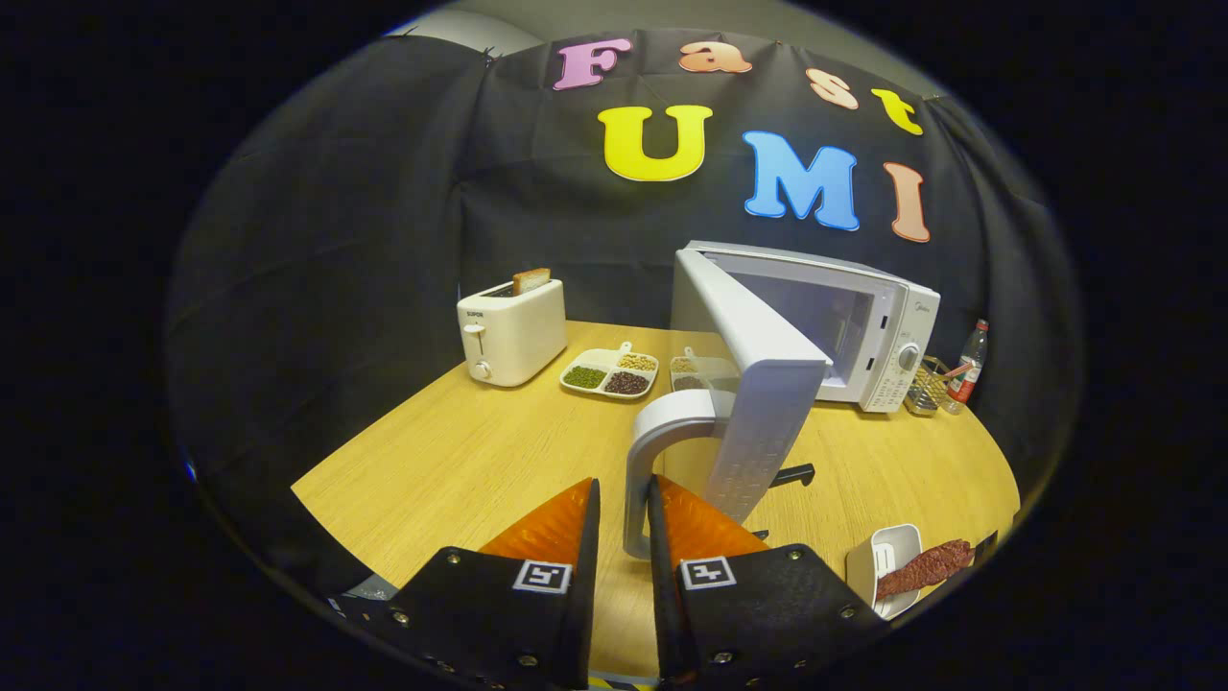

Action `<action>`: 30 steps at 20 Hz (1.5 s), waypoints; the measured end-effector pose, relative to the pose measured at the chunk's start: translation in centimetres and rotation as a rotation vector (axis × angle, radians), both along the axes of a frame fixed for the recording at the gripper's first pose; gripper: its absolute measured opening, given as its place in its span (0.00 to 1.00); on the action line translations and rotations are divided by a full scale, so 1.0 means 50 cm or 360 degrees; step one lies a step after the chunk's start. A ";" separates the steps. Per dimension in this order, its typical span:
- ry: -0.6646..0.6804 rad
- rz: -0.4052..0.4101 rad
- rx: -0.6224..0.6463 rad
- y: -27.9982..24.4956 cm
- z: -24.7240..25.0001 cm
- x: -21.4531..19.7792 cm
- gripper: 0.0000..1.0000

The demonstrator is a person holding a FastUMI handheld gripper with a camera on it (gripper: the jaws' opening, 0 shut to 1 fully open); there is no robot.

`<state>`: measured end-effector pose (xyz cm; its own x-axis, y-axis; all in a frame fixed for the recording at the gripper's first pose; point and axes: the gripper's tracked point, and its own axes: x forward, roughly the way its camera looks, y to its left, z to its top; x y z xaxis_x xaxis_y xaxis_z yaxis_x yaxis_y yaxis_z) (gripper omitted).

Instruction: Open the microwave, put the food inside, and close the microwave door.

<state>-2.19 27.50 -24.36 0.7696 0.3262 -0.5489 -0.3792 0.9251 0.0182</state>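
Low in the centre of the frame, the gripper (624,518) has its fingers nearly together on either side of the door handle (657,451), apparently pinching its lower end. Above it, the microwave (863,326) stands centre-right with its door (767,384) swung wide open. That door looks rigid and hinged, the smooth handle likely slippery. At lower right, the food (926,568) lies across a white tray (868,566); it seems light and soft, best lifted by the tray's rim.
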 end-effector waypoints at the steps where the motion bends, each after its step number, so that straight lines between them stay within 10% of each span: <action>1: 0.0048 0.0048 0.0076 0.013 0.002 -0.018 0.27; 6: 0.0049 0.0390 0.0223 0.057 0.061 -0.109 0.43; 10: -0.0061 0.0445 0.0229 -0.001 0.114 -0.133 0.98; 30: -0.0034 -0.0452 0.0206 -0.543 0.091 -0.045 0.98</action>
<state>-4.45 0.36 -19.81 0.8510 0.1628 -0.4993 -0.1076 0.9846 0.1377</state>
